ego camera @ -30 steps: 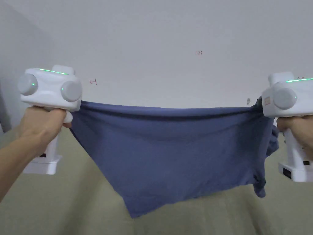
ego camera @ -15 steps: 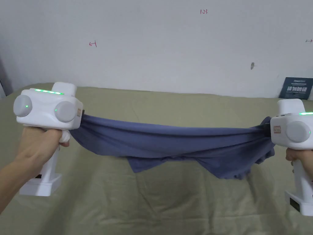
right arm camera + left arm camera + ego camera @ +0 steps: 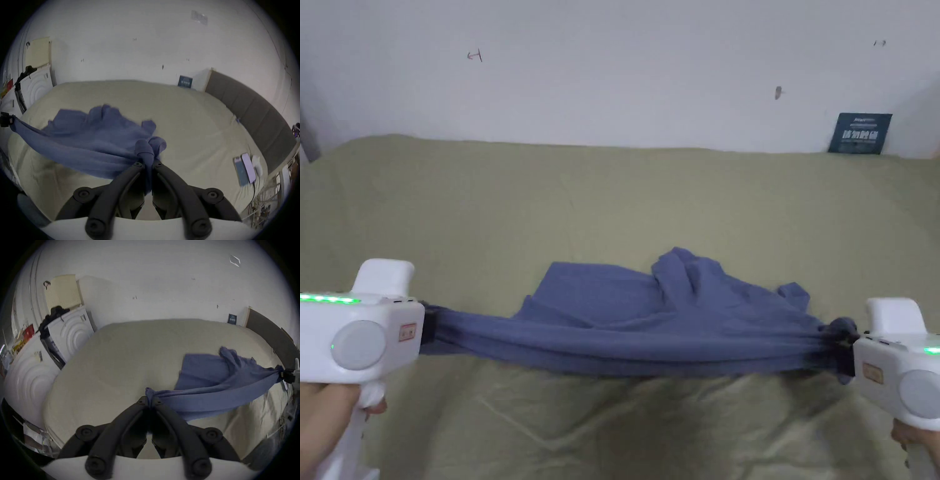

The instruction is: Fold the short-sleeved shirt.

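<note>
The blue short-sleeved shirt point(image 3: 650, 325) hangs stretched between the two tongs over the bed point(image 3: 612, 194), which is covered with an olive-green sheet. Its near edge is pulled into a taut, bunched band, while the far part of the cloth lies rumpled on the sheet, with a raised fold near the middle.

The left tongs point(image 3: 150, 400) are clenched on one end of the shirt: in the left gripper view both black jaws press together on a gathered knot of blue cloth. In the head view the white body of these tongs sits at the near left corner of the shirt, held in a hand point(image 3: 328, 415).

The right tongs point(image 3: 148, 163) are likewise clamped on the other end; in the right gripper view a thick wad of cloth bulges out just past the jaw tips and a strip runs down between them. A hand point(image 3: 915, 434) grips the handle below.

Beyond the shirt, at the far edge of the bed, a small dark card point(image 3: 859, 133) leans against the white wall point(image 3: 612, 75). In the right gripper view, two flat devices, probably phones point(image 3: 245, 170), lie on the sheet to the right of the shirt, beside a dark padded headboard point(image 3: 259, 116). To the left of the bed stand white appliances point(image 3: 71, 335).
</note>
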### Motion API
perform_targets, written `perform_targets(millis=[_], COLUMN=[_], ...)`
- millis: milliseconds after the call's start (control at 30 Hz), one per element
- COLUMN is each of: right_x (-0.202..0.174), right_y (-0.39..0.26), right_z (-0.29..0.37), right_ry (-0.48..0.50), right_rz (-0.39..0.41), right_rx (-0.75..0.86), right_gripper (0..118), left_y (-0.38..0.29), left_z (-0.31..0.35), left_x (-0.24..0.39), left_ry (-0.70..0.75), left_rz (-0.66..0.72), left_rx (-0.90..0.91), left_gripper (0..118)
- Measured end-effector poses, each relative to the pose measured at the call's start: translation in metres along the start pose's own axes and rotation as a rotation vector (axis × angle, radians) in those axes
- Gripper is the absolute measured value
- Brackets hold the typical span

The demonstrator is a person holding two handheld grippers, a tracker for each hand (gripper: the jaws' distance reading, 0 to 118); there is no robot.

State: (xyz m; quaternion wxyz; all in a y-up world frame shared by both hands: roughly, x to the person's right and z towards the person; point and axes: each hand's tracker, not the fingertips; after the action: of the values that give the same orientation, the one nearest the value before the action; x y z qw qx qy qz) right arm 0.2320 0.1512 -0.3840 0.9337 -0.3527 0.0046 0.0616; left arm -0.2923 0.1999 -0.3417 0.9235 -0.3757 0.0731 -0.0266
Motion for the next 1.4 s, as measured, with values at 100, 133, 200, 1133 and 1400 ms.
perform_targets(millis=[100,133,200,1133,1400], right_x=[-0.005,-0.007,-0.011,-0.17,-0.206], right_y=[-0.044,-0.054,-0.07,-0.072,-0.089], right_z=[0.003,0.001,0.002,0.062,0.059], right_ry=[0.008,0.009,-0.001,0.16,0.219], right_rz=[0.008,0.028,0.036,0.048,0.102], right_rx=[-0.039,-0.064,-0.082,0.046,0.013], right_gripper=[7,7,7,1,1], left_y=[-0.04,-0.051,-0.067,-0.098,-0.095], left_z=[-0.001,-0.003,-0.011,0.023,0.004], left_x=[-0.002,-0.002,-0.006,-0.059,-0.064], left_ry=[-0.005,-0.007,-0.012,-0.031,-0.129], left_rz=[0.009,0.01,0.028,0.167,0.188], left_rx=[-0.06,-0.088,-0.129,-0.087,-0.13], left_gripper=[3,3,3,0,0])
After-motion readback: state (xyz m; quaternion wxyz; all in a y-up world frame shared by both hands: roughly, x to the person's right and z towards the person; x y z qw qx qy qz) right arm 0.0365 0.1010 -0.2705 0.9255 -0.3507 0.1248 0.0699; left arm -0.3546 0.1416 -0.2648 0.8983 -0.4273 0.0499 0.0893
